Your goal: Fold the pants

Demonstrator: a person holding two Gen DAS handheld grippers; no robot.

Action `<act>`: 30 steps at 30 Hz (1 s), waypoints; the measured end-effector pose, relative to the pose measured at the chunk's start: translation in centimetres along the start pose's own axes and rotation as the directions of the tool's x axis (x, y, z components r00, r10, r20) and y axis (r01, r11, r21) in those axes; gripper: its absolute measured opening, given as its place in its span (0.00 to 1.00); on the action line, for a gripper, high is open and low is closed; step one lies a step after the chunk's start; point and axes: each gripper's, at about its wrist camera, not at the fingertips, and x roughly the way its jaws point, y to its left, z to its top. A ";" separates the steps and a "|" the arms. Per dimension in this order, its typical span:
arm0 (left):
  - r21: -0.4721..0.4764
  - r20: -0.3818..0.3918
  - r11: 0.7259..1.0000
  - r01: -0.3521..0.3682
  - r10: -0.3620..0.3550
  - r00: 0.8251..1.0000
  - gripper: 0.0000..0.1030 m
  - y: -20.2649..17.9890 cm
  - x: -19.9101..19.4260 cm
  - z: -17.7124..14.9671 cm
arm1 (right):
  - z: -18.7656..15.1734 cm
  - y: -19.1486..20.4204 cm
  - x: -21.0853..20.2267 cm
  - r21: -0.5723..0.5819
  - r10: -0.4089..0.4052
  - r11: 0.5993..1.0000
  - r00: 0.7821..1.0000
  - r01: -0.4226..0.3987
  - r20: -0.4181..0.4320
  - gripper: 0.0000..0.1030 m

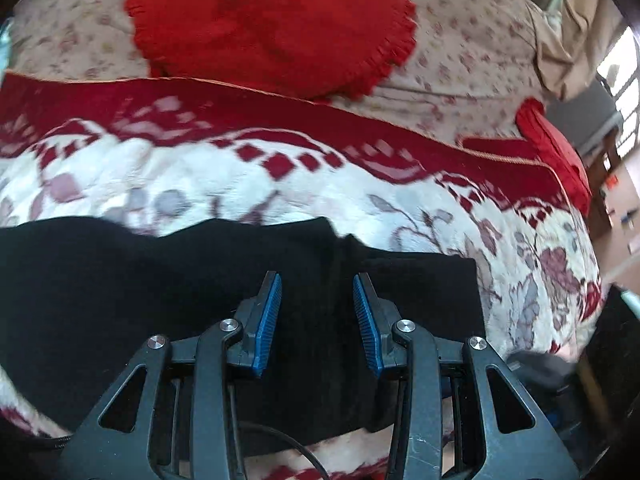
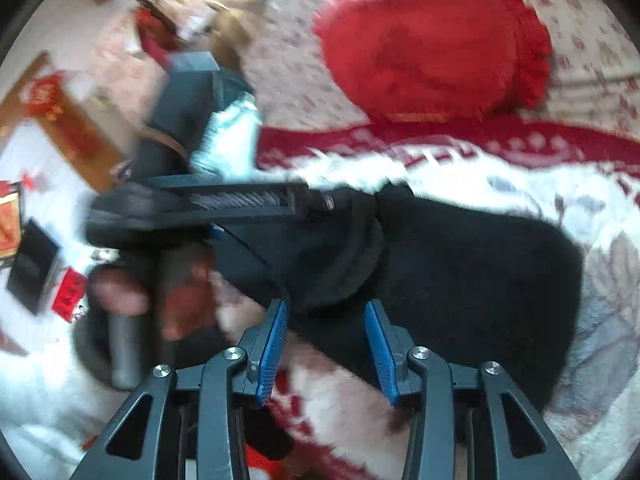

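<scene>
Black pants (image 1: 120,300) lie bunched on a white and red flowered blanket (image 1: 200,172). My left gripper (image 1: 317,280) points down at them, and black cloth with a raised fold fills the gap between its blue pads. In the right wrist view the left gripper's body (image 2: 240,200) lies level at the left, held by a hand (image 2: 120,292), and the pants (image 2: 460,272) gather at its tip. My right gripper (image 2: 326,305) hovers over the pants' near edge with its pads apart and touching nothing.
A big red frilled cushion (image 1: 272,20) rests on the pale flowered sheet (image 1: 460,60) beyond the blanket. A second red pillow (image 1: 556,148) sits at the bed's right edge. Left of the bed in the right wrist view are blurred floor items and a wooden frame (image 2: 72,128).
</scene>
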 end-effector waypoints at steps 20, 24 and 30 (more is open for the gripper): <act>0.046 -0.004 0.990 -0.131 0.131 0.991 0.38 -3.3 2.7 -3.9 | 2.8 -6.6 1.4 -0.068 -0.403 0.915 0.914 0.399 -0.058 0.22; 0.037 0.000 0.992 -0.124 0.124 0.992 0.39 -3.3 2.6 -4.1 | 2.6 -4.6 -0.4 -0.090 -0.395 0.916 0.917 0.391 -0.045 0.22; 0.026 0.015 0.992 -0.122 0.122 0.992 0.39 -3.2 2.4 -4.5 | -0.3 -1.9 -1.7 -0.108 -0.381 0.921 0.923 0.374 -0.060 0.22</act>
